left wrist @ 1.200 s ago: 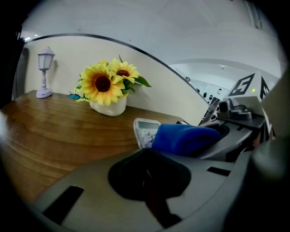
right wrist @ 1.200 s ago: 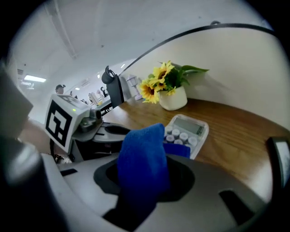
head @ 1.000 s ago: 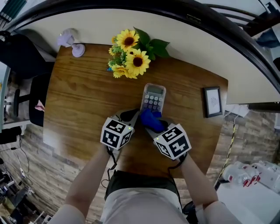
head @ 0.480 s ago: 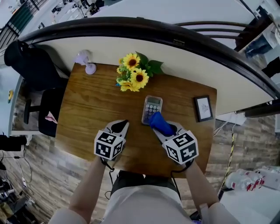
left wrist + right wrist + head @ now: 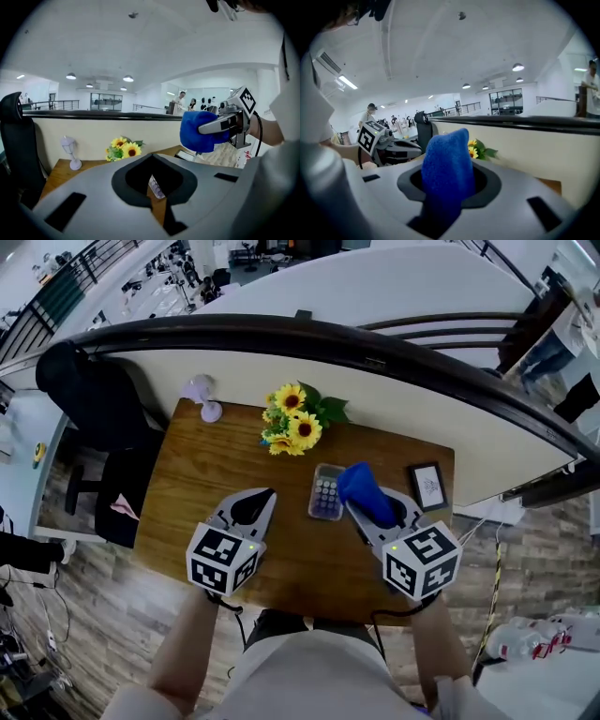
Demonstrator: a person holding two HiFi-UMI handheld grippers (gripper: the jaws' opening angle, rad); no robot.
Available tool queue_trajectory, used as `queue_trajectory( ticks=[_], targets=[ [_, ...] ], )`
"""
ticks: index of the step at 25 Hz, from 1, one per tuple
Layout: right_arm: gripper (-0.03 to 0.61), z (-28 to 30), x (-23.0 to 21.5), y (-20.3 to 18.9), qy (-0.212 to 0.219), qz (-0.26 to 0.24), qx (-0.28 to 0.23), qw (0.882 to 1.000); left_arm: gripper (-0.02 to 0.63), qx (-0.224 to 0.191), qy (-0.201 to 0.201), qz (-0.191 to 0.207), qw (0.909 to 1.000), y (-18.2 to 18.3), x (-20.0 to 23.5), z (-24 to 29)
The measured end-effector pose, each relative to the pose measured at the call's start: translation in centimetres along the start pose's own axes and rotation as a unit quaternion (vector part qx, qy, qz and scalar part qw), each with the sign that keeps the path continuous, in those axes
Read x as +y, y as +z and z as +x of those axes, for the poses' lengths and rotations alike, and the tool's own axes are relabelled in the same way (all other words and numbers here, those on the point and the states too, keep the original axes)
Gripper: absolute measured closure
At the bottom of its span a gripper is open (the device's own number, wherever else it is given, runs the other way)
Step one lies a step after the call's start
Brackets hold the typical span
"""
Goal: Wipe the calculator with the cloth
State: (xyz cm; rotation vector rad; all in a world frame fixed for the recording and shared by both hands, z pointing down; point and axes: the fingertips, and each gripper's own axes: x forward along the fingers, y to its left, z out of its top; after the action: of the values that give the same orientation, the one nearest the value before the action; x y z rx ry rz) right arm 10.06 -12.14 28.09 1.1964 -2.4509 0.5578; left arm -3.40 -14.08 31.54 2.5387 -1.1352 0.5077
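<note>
- Wooden table (image 5: 187, 493) seen from above in the head view. The calculator (image 5: 326, 493) lay flat near its middle, with sunflowers (image 5: 295, 425) just beyond it, a small lamp (image 5: 204, 397) at the far left corner and a picture frame (image 5: 427, 484) to the right. The right gripper (image 5: 367, 507) reached in from the near right with a blue cloth (image 5: 364, 488) bunched at its tips, just right of the calculator. The left gripper (image 5: 261, 497) sat to the near left, apart from the calculator.
- Left gripper view: the grey jaws were drawn together to a thin seam with nothing between them. Part of the calculator showed on the table beyond them. Up to the right, the cloth hung in the right gripper, clear of the table.
- Right gripper view: the jaws were clamped on the cloth, which stood up between them in a thick fold. The left gripper showed to the left and the sunflowers behind the cloth.
</note>
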Motion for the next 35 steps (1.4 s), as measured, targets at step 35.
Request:
queue_trajectory(
  ticks=[35],
  targets=[
    [0.439, -13.6, 4.2, 10.8, -0.017, -0.035, -0.199, 0.979, 0.612, -0.147, 0.018, 0.102, 0.9837, 14.2, -7.0, -10.1]
  ],
)
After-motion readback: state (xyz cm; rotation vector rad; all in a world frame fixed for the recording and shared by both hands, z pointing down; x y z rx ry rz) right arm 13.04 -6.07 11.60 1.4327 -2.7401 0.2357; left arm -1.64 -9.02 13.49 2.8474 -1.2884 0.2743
